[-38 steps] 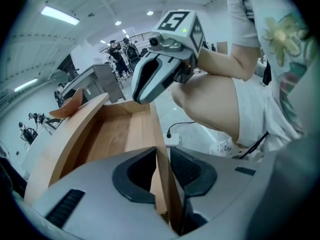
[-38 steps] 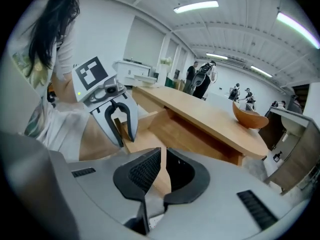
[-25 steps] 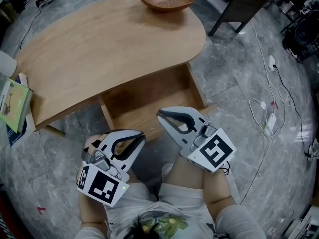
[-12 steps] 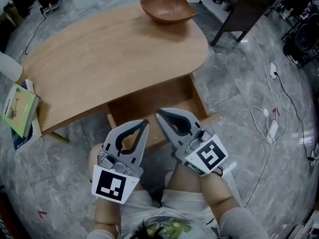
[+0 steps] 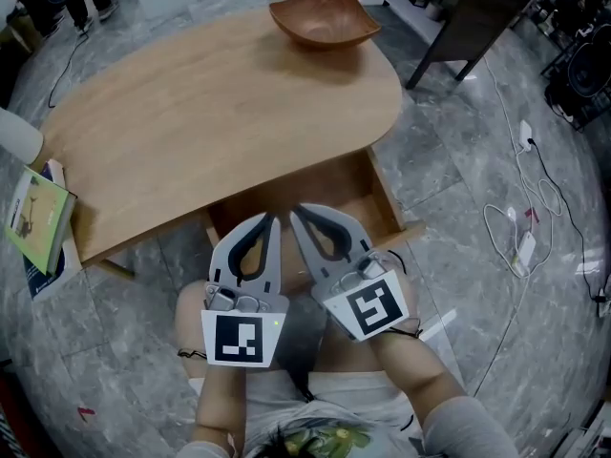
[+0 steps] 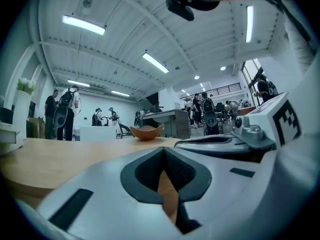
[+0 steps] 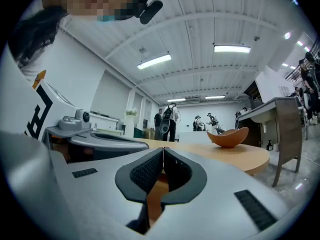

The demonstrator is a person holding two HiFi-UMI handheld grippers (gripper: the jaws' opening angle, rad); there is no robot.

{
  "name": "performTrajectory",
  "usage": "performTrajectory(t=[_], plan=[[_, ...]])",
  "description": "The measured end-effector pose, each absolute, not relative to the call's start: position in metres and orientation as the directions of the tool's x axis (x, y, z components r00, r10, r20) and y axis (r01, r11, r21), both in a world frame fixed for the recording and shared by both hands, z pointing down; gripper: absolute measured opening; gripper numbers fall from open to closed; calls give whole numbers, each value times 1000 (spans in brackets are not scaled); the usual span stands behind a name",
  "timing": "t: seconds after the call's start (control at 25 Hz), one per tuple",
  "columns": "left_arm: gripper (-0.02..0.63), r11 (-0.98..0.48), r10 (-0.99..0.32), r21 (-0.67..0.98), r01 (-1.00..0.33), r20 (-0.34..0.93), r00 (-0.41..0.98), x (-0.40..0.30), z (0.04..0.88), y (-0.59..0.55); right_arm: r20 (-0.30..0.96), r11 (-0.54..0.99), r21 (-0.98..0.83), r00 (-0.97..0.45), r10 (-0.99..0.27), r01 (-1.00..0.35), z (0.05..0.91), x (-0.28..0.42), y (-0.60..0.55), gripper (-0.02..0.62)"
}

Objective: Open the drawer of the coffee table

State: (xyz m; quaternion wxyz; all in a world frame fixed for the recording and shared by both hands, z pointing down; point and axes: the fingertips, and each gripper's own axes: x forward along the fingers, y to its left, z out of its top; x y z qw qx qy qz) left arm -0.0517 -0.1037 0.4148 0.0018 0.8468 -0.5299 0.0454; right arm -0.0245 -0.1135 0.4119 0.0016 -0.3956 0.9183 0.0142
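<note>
The shallow wooden drawer (image 5: 329, 191) of the oval light-wood coffee table (image 5: 210, 103) stands pulled out, so the job looks done. The left gripper (image 5: 270, 220) and right gripper (image 5: 295, 212) have their jaws pressed together, holding nothing.

Grey marble-look floor (image 5: 458, 151) all around the bowl (image 5: 325, 15). Just right of the bowl there's a dark desk (image 5: 473, 12). Further right and lower down, white cables (image 5: 506, 222) trail over the floor. Far left of the bowl, a green book (image 5: 36, 219). White walls (image 7: 115, 99), a white vaulted ceiling (image 7: 200, 29) with strip lights (image 7: 232, 48), and people (image 7: 167, 116) standing well behind the bowl.
</note>
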Motion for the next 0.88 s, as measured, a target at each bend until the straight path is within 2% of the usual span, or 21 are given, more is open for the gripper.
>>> performTrajectory(t=[0.2,0.88], plan=[[8,-428,-901,-14,-904,87,426,-50,420,-110,-17,699,-28,-699,-715,-714,417,-31,-118,21],[8,-387,-916,56,-921,92,390,-53,429,-116,5,666,-7,-666,-746,-746,423,-34,-118,21]])
